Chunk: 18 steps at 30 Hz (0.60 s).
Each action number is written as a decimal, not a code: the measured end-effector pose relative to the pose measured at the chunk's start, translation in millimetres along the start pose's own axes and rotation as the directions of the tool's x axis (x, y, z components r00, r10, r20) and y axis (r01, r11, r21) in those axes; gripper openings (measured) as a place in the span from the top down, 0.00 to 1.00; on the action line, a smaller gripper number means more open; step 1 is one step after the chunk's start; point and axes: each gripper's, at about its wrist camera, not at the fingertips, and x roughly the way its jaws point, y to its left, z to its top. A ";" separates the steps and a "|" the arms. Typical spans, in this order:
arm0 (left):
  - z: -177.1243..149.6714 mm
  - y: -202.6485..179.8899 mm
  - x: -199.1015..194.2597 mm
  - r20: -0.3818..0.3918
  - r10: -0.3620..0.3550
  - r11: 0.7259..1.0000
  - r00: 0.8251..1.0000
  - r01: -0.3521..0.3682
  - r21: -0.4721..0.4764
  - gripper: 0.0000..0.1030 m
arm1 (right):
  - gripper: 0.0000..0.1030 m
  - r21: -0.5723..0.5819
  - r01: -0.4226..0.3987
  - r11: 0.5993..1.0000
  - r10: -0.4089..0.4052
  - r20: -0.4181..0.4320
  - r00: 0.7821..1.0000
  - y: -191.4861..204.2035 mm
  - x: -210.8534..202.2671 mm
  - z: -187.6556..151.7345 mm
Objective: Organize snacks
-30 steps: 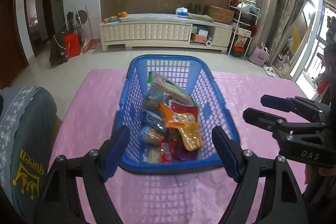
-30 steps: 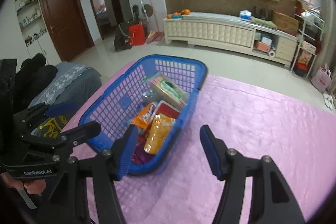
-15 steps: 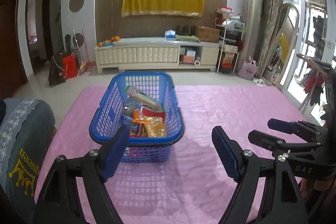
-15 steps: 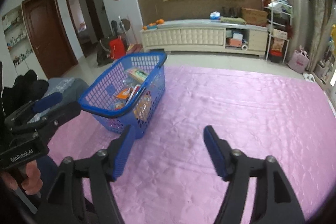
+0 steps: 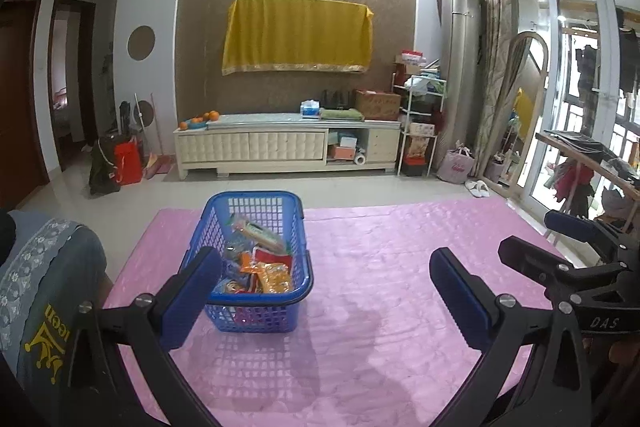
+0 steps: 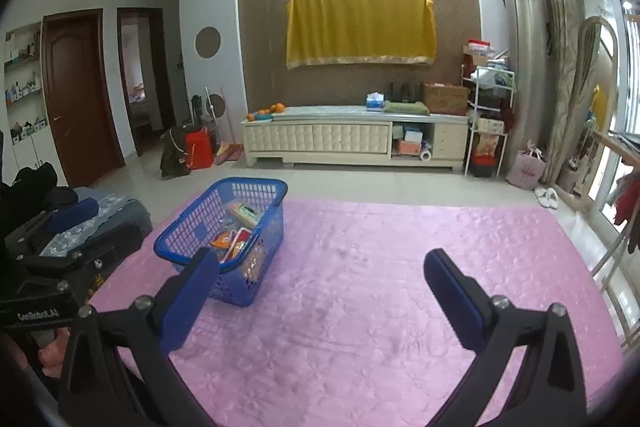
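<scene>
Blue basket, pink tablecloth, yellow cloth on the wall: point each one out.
Blue basket (image 5: pixel 256 319): left wrist view, on its near wall.
Pink tablecloth (image 5: pixel 380 267): left wrist view, on a bare patch right of the basket.
Yellow cloth (image 6: pixel 360 27): right wrist view, on its middle.

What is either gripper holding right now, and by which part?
Nothing. The left gripper and right gripper are both opening with nothing between the fingers; the snacks lie in the basket.

Pink quilted cloth (image 5: pixel 400 307) covering the surface I'm working over, blue basket (image 5: pixel 256 319) of snack packets (image 5: pixel 260 267) standing on it ahead of my left gripper (image 5: pixel 326 279), rest bare
</scene>
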 end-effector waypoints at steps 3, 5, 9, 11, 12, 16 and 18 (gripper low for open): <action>-1.3 -6.4 -3.8 0.006 -0.002 1.000 1.000 0.002 0.022 0.00 | 0.00 0.005 -0.001 1.000 0.001 0.007 1.000 0.0 -6.1 0.4; -1.8 -10.4 -5.3 0.012 -0.003 0.999 1.000 0.003 0.042 0.00 | 0.00 0.010 -0.003 1.000 0.003 0.010 1.000 -0.8 -8.7 0.4; -2.5 -11.2 -4.2 0.010 -0.008 0.999 1.000 0.008 0.043 0.00 | 0.00 0.004 0.006 1.000 -0.006 0.023 1.000 -0.9 -14.9 0.3; -2.6 -11.0 -4.4 0.007 -0.015 0.999 1.000 0.015 0.042 0.00 | 0.00 0.008 0.005 1.000 -0.005 0.021 1.000 -1.6 -14.7 0.0; -3.1 -11.9 -4.8 0.007 -0.015 0.999 1.000 0.015 0.044 0.00 | 0.00 0.009 0.004 1.000 -0.005 0.020 1.000 -2.2 -15.7 -0.4; -4.0 -12.7 -6.1 0.004 -0.027 0.999 1.000 0.027 0.044 0.00 | 0.00 0.015 0.009 1.000 -0.009 0.017 1.000 -3.0 -17.0 -2.1; -3.9 -12.6 -7.9 0.005 -0.030 0.999 1.000 0.030 0.042 0.00 | 0.00 0.017 0.008 1.000 -0.009 0.019 1.000 -2.5 -18.6 -2.5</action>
